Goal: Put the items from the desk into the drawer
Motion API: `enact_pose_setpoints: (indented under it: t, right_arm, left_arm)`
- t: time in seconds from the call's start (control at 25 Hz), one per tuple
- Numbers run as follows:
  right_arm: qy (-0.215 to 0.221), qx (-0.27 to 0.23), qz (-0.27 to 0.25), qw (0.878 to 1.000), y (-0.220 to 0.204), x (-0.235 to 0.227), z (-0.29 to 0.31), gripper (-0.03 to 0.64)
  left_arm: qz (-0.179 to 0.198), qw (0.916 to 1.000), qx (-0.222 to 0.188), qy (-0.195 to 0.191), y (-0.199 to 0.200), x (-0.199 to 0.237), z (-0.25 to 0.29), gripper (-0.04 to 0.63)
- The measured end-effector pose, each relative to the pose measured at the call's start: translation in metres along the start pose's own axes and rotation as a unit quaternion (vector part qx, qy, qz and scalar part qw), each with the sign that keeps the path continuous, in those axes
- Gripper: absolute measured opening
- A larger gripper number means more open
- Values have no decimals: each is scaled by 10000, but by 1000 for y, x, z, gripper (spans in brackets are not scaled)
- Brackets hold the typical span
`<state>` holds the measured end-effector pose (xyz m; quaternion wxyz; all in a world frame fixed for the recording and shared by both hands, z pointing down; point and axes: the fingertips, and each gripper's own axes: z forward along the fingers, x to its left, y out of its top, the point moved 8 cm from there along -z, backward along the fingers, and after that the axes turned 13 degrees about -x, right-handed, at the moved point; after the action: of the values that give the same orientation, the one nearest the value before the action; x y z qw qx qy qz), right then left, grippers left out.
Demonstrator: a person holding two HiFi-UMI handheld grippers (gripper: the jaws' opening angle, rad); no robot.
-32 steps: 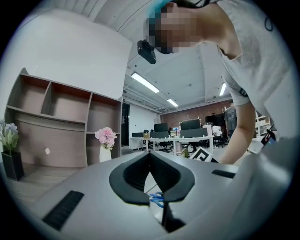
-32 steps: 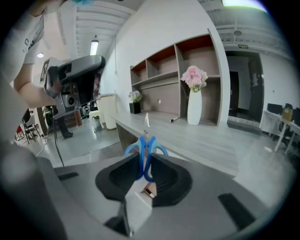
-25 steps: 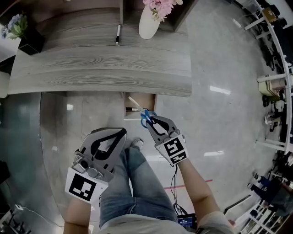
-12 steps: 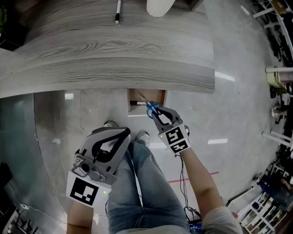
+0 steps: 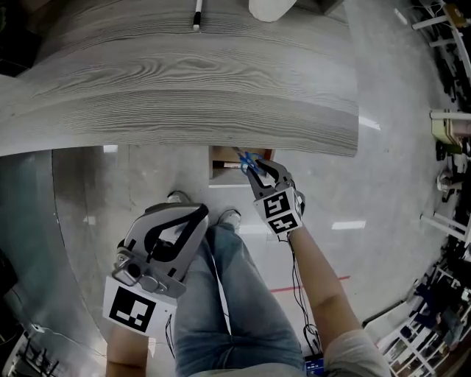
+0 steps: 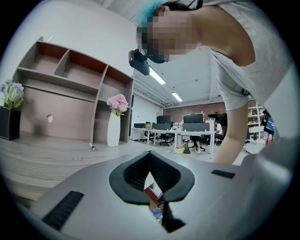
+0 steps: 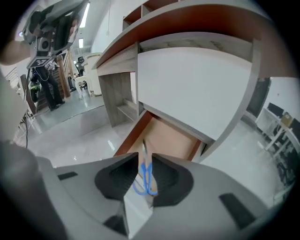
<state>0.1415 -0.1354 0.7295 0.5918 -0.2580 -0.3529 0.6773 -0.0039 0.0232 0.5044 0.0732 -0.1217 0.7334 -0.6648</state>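
Blue-handled scissors (image 7: pixel 145 175) are pinched between the pads of my right gripper (image 7: pixel 143 163), blades pointing down into the open drawer (image 7: pixel 166 139). In the head view that right gripper (image 5: pixel 255 168) sits at the drawer (image 5: pixel 223 158) mouth just under the desk edge, the scissors (image 5: pixel 248 160) poking inside. My left gripper (image 5: pixel 196 213) hangs low beside the person's leg, shut with nothing in it. From the left gripper view, the left gripper (image 6: pixel 150 153) has its tips touching. A black-and-white pen (image 5: pixel 196 13) lies far back on the grey wood desk (image 5: pixel 184 88).
A white vase (image 5: pixel 271 7) with pink flowers (image 6: pixel 117 102) stands at the desk's back beside the pen (image 6: pixel 93 147). Open shelves (image 6: pixel 70 75) rise behind the desk. The person's jeans-clad leg (image 5: pixel 221 294) and shoes are below the drawer. Shiny floor surrounds the desk.
My right gripper has carried the scissors forward to the drawer mouth under the desk edge. The head has leaned in over the desk. The left gripper stays put.
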Motion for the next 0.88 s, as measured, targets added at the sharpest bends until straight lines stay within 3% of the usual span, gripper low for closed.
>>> enact_pose_setpoints:
  t: [0.24,0.44,0.88]
  right_arm:
    - [4,-164,162,9997,9,-2,-1,84]
    - [-79,-452,366,9983,19,1,-13,9]
    - [-76,-1393,981,9854,97,24,-84,8]
  left_arm:
    - [19,10000,-26,-47,2,1,3,8]
    - [68,9999,-49,-113,9,-1,5,8]
    - [130,9988,-139,-449,60,-31,18,8]
